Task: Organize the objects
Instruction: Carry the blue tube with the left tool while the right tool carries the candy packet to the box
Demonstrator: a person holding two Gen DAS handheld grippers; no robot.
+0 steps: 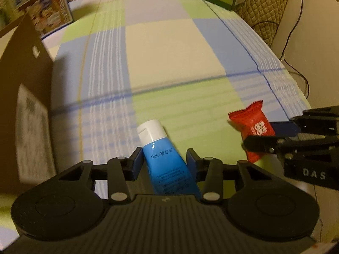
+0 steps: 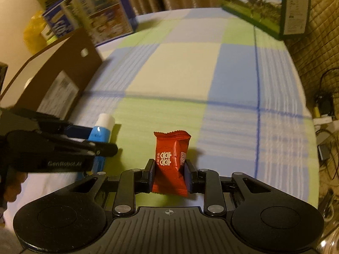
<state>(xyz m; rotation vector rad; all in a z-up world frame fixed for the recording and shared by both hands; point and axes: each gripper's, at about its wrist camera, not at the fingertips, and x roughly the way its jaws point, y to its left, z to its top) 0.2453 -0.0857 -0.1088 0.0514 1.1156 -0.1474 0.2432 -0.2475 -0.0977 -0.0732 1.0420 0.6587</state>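
Note:
A blue tube [image 1: 167, 165] with a white cap stands between the fingers of my left gripper [image 1: 164, 156], which is shut on its body, cap pointing forward. In the right wrist view the same tube [image 2: 99, 135] sticks out past the left gripper [image 2: 101, 140], just above the checked tablecloth [image 2: 190, 74]. My right gripper [image 2: 169, 165] is shut on a red candy packet [image 2: 170, 160] held upright. From the left wrist view, that packet [image 1: 254, 127] and the right gripper [image 1: 260, 134] sit close to the right of the tube.
An open brown cardboard box [image 1: 25, 105] [image 2: 57, 74] stands at the left, close to the left gripper. A blue printed carton [image 2: 95, 17] and a green pasture-print carton [image 2: 254, 4] stand at the table's far edge. Cables [image 2: 324, 105] lie off the right edge.

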